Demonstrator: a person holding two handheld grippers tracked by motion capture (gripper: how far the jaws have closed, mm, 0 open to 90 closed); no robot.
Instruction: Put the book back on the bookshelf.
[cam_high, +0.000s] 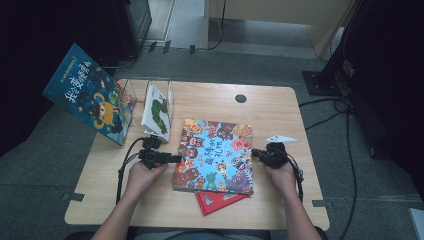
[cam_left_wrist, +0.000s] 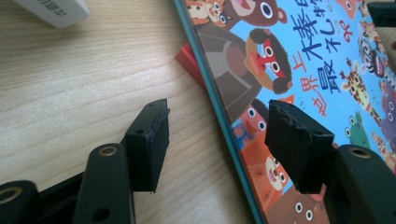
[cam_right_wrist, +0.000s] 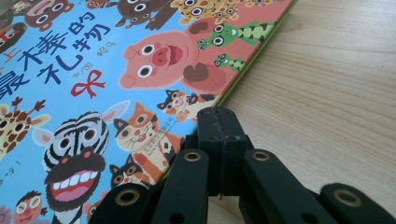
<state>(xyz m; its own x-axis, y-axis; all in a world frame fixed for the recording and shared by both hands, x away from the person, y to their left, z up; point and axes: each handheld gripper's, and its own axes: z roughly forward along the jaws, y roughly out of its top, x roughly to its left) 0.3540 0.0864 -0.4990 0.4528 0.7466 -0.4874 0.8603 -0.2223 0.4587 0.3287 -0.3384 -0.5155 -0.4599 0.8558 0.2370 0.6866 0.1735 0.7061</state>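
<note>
Wooden table (cam_high: 280, 107) | left gripper (cam_left_wrist: 217, 140) gaping astride animal book (cam_left_wrist: 299, 60) | right gripper (cam_right_wrist: 219, 122) pinched

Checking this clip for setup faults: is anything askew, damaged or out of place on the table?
Mostly tidy. One oddity: a red book lies skewed under the animal picture book, its corner poking out at the near edge. The blue book overhangs the table's left edge, tilted against the clear stand.

The high view is dim and soft, its corners falling to near black while the worktop (cam_high: 280, 107) sits in even, shadowless overhead light. Both tool views are brighter. In the left one, near jaws and far print blur slightly; glare pales the wood at far left, perhaps from a window.
</note>
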